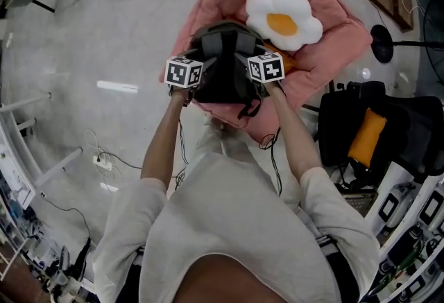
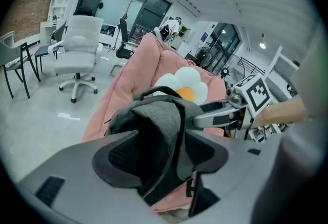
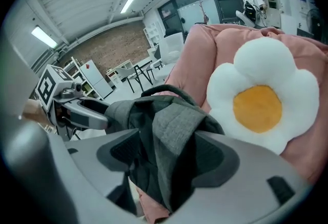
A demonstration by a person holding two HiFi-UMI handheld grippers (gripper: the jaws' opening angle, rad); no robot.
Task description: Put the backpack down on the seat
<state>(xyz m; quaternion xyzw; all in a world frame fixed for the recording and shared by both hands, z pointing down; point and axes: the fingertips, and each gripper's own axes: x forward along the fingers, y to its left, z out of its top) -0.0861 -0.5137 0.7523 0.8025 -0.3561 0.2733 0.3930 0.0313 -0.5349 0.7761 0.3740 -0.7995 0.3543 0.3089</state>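
Backpack (image 1: 223,66) is sitting on the pink seat (image 1: 333,45).
Left gripper (image 2: 164,140) and right gripper (image 3: 168,142) are holding their fingers wide, with grey backpack fabric lying loosely between them and the egg cushion (image 3: 261,105) beyond the right fingers.

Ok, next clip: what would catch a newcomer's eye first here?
The white and yellow fried-egg cushion stands out most, at the back of the pink seat. In front of it the dark grey backpack lies on that seat. The left gripper and the right gripper are at either side of it, jaws apart, with a fold of its fabric between each pair.
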